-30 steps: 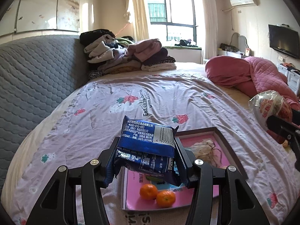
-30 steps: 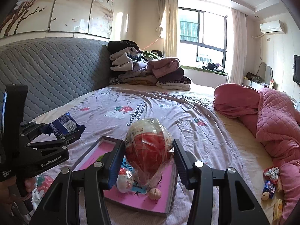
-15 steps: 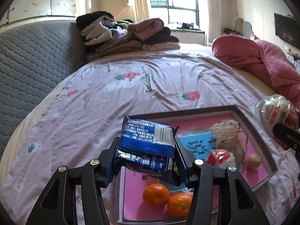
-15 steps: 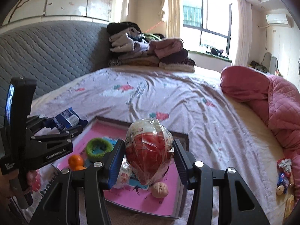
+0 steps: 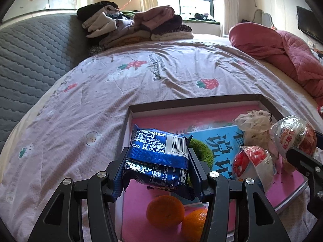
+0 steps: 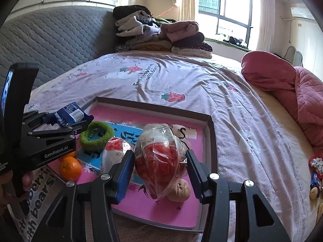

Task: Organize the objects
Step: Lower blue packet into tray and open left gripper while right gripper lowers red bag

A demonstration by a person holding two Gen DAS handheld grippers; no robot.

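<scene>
A blue snack packet (image 5: pixel 159 157) with white print and a barcode is held above the near left corner of the pink-floored tray (image 5: pixel 191 101), low in the frame. A clear bag of red food (image 6: pixel 161 157) hangs over the tray's middle. Inside lie two oranges (image 5: pixel 165 210) — lower centre — a green ring (image 6: pixel 97 136), a walnut (image 6: pixel 179 189) and a smaller red-and-white pack (image 6: pixel 115 153).

Blue snack packet (image 5: pixel 157 157) hides part of the green ring (image 5: pixel 201 153) and the pink tray (image 5: pixel 193 100) floor behind it. In the right wrist view the clear red-filled bag (image 6: pixel 161 157) covers most of the walnut (image 6: pixel 179 189). Small items at the bed's right edge (image 6: pixel 315 173) too small to identify.
</scene>
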